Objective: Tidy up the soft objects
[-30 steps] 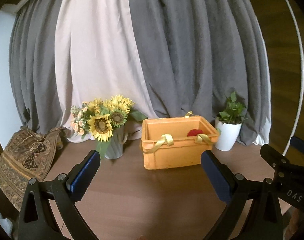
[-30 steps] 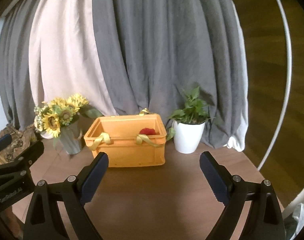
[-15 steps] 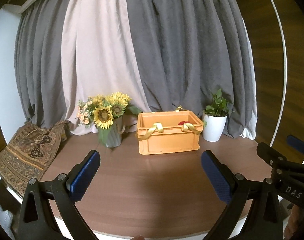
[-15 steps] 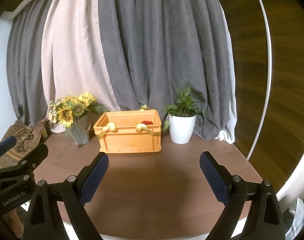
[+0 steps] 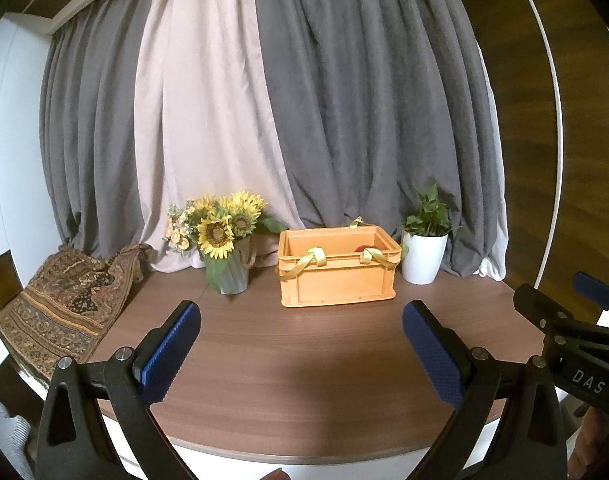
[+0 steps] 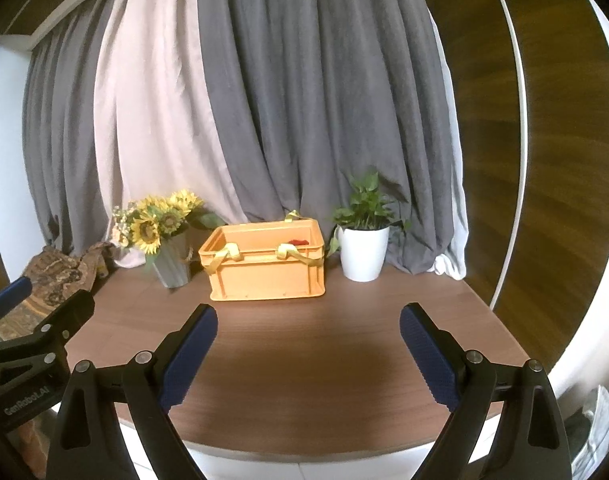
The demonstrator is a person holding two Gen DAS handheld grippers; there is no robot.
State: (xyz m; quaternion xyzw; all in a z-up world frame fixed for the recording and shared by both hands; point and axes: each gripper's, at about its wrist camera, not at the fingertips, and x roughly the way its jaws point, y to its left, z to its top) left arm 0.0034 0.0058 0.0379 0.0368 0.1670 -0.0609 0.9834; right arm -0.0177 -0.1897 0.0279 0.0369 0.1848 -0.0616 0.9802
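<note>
Blue ribbed pads line both tools. The left gripper [image 5: 300, 354] is spread wide with nothing between its pads, and the right gripper [image 6: 308, 354] is just as wide and just as empty; each hangs over the near edge of the brown wood-grain worktop [image 5: 304, 360]. In the left view the right tool juts in at 3 o'clock.

Out at 12 o'clock from both stands the orange crate [image 5: 336, 268], with yellow ribbon [image 5: 310, 258] draped over its front rim and a red soft item [image 5: 360, 247] peeking above the rim inside, toward the crate's right. A vase of sunflowers [image 5: 224, 240] sits at 11 o'clock beside the crate, a white potted plant [image 5: 424, 256] at 1 o'clock, and a patterned cloth [image 5: 64, 304] lies at 9 o'clock over the worktop's left edge. Grey and pale curtains [image 5: 304, 120] hang behind.

Compared with a second ago, both tools have drawn back from the crate, which now looks smaller and farther off, with more bare worktop showing. That retreat, empty-handed, suggests the soft things are already stowed and the task is at or near its end.
</note>
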